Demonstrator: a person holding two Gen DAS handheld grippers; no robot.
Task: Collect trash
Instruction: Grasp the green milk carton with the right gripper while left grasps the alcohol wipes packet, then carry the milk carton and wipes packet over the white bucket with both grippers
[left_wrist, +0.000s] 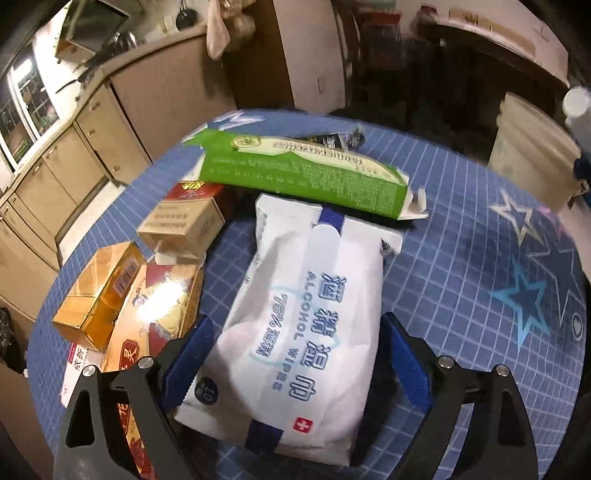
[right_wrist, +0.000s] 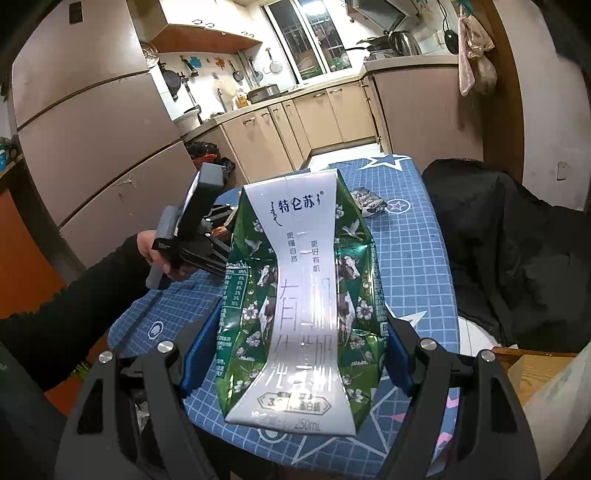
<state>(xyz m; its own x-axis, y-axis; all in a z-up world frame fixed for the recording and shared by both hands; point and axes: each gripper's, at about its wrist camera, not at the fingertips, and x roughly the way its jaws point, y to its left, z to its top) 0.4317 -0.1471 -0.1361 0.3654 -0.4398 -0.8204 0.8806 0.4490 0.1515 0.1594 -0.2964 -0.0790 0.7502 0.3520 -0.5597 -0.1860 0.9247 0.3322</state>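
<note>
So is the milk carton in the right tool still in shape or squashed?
Squashed. The milk carton is pinched in at its middle, with creased, buckled green sides, clamped between the right tool pads.

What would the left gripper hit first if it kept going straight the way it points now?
Most likely the white alcohol wipes pack, already lying between the open left gripper and its blue-padded fingers. Beyond it sits the long green cardboard box. Depth is hard to judge through the fisheye.

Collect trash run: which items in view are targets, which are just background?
Job:
- crushed milk carton, clamped in right gripper
- wipes pack, between open left gripper fingers
- green box
- small cartons

Background:
- black jacket
- kitchen cabinets
- fridge
</note>
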